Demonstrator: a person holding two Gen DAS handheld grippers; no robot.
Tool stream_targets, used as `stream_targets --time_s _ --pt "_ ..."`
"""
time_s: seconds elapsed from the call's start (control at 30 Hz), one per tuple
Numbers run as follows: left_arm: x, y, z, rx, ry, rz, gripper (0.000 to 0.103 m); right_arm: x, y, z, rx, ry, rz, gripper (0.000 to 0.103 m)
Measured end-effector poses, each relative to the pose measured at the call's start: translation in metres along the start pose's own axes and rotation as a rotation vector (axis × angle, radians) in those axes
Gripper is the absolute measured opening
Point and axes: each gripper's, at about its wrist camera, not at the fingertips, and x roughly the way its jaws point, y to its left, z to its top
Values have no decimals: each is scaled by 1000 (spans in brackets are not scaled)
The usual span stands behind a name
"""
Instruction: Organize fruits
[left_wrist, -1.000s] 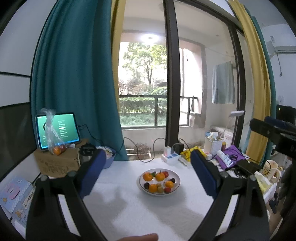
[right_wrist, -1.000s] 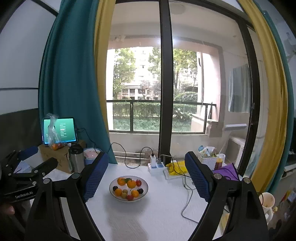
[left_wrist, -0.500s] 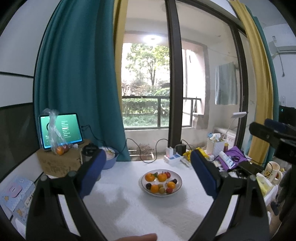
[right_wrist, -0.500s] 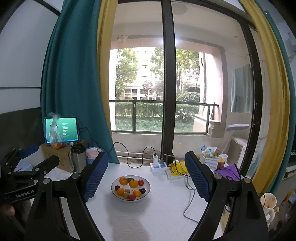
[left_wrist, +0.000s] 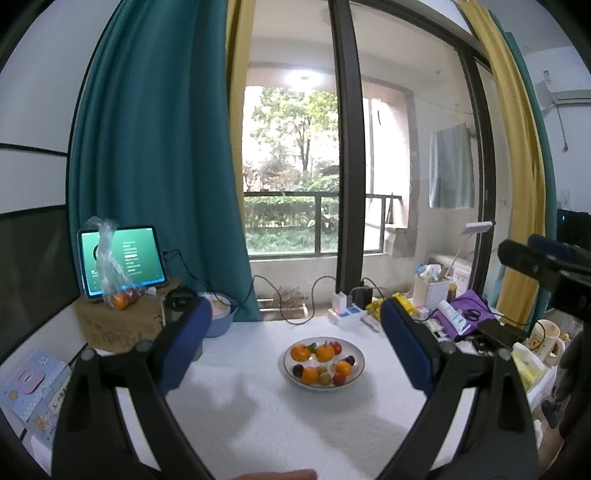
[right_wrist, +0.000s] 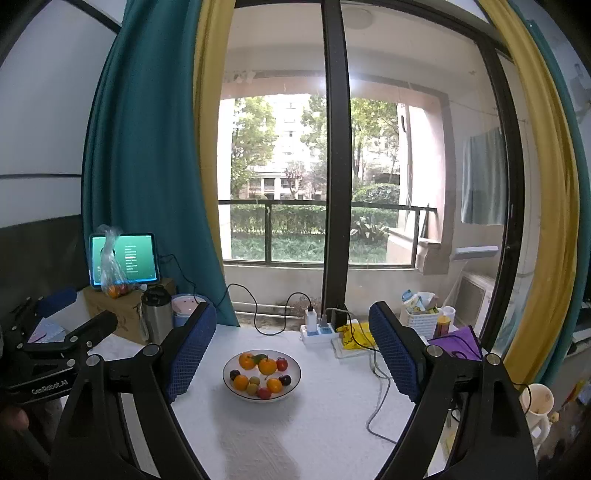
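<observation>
A white plate (left_wrist: 358, 363) of small fruits stands on the white table; it also shows in the right wrist view (right_wrist: 293, 373). It holds several oranges (left_wrist: 300, 352), red fruits (right_wrist: 281, 364) and dark plums (right_wrist: 284, 379). My left gripper (left_wrist: 295, 341) is open and empty, held above the table short of the plate. My right gripper (right_wrist: 291, 338) is open and empty, likewise high and back from the plate. A clear bag of fruit (left_wrist: 114, 291) sits on a cardboard box at the left.
A tablet (left_wrist: 122, 260) stands on the cardboard box (left_wrist: 118, 325). A steel flask (right_wrist: 157, 314) and blue bowl (left_wrist: 219, 319) are at the back left. A power strip (right_wrist: 319, 330) with trailing cables, yellow items and a purple cloth (left_wrist: 465, 312) crowd the back right. A mug (left_wrist: 546, 334) stands off right.
Both grippers have shifted slightly left, so the plate sits further right in each view. Jaws stay open. Nothing on the table has moved.
</observation>
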Motion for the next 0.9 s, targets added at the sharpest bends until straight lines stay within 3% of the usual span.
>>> stream_targets --time_s 0.73,0.9 --pt "5 -6 -3 25 9 -9 94 8 -4 -7 -1 21 9 87" --pt "21 -9 -6 23 44 -13 94 19 -9 -11 -2 40 7 87"
